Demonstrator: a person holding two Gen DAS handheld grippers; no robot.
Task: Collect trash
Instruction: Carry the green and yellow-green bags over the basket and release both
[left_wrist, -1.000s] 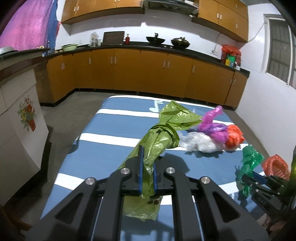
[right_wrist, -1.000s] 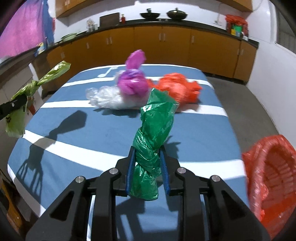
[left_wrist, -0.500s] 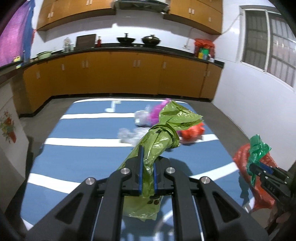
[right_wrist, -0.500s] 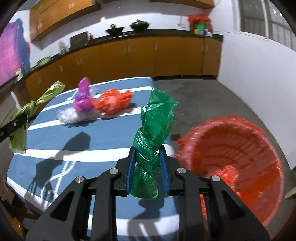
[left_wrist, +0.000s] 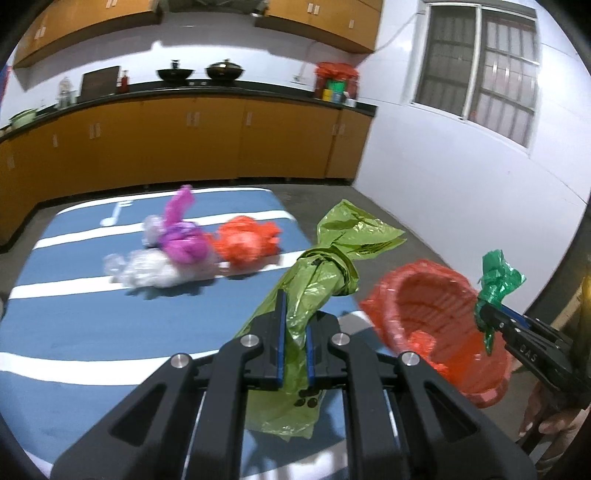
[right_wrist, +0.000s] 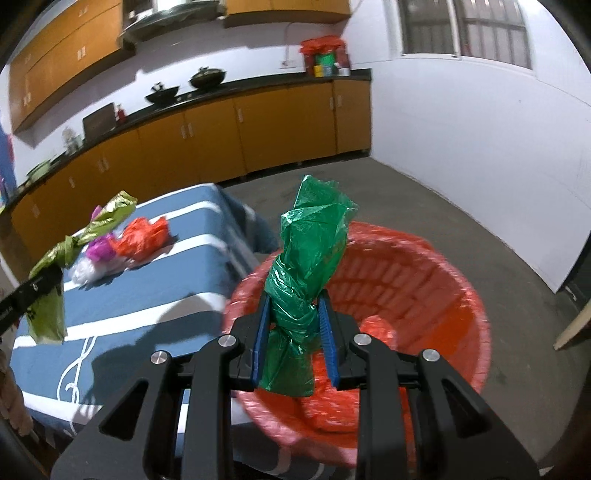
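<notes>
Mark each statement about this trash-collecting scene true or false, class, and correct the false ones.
1. The left gripper grips a knotted olive-green plastic bag. True.
2. The right gripper is empty. False: it holds a knotted dark green plastic bag.
3. The red-lined round bin sits on the blue striped table. False: it stands beside the table.
4. A crumpled orange plastic bag lies on the table. True.

You are in a home kitchen: orange base cabinets (left_wrist: 207, 144) under a dark countertop (left_wrist: 221, 92), two woks (left_wrist: 199, 72), wall cupboards (right_wrist: 59, 62), barred window (left_wrist: 476, 62)
</notes>
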